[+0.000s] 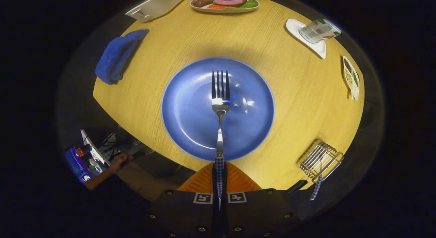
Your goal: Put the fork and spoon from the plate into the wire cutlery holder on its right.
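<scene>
A fork point(220, 94) hangs over the middle of a blue plate point(184, 122), tines pointing away, its checked handle clamped between the 2 fingers of the hand-held gripper point(219, 190), which look pressed together on it. The wire cutlery holder point(320, 159) stands well to the right near the table edge, with 1 checked handle, probably the spoon point(316, 187), already sticking out of it.

The grip sits far back on the handle, so the heavy head could swing or slip during the sideways carry, and the long fork could catch the holder's rim or tip the light wire frame. The gripper looks steeply down on the wooden table point(153, 105), held above the plate's near edge. Around it lie a blue cloth point(117, 57), a plate of food point(224, 2) and a cup point(318, 30) on a white dish.
</scene>
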Demonstrator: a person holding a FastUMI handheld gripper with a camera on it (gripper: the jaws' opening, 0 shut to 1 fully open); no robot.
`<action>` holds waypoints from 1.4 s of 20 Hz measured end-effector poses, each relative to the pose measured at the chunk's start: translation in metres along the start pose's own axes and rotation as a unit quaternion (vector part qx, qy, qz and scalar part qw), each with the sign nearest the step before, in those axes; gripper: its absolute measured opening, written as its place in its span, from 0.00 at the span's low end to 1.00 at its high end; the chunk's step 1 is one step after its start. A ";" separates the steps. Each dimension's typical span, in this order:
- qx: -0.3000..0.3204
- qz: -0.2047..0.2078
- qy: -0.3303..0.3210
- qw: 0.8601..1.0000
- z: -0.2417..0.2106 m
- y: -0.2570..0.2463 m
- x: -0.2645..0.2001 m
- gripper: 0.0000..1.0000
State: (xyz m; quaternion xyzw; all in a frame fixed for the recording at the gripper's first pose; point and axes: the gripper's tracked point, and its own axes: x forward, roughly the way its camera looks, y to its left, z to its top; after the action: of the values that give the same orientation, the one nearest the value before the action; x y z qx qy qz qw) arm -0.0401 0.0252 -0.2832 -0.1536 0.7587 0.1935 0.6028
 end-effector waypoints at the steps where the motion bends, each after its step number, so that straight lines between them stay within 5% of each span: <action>1: 0.006 -0.002 0.002 1.000 -0.008 -0.009 -0.006 0.01; 20: 0.101 -0.019 0.076 0.992 -0.137 -0.153 -0.060 0.01; 28: 0.187 0.062 0.131 0.972 -0.148 -0.173 -0.046 0.01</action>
State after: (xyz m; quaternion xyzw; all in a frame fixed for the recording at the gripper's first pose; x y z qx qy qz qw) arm -0.0758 -0.1974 -0.2275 -0.0147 0.8619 0.0629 0.5029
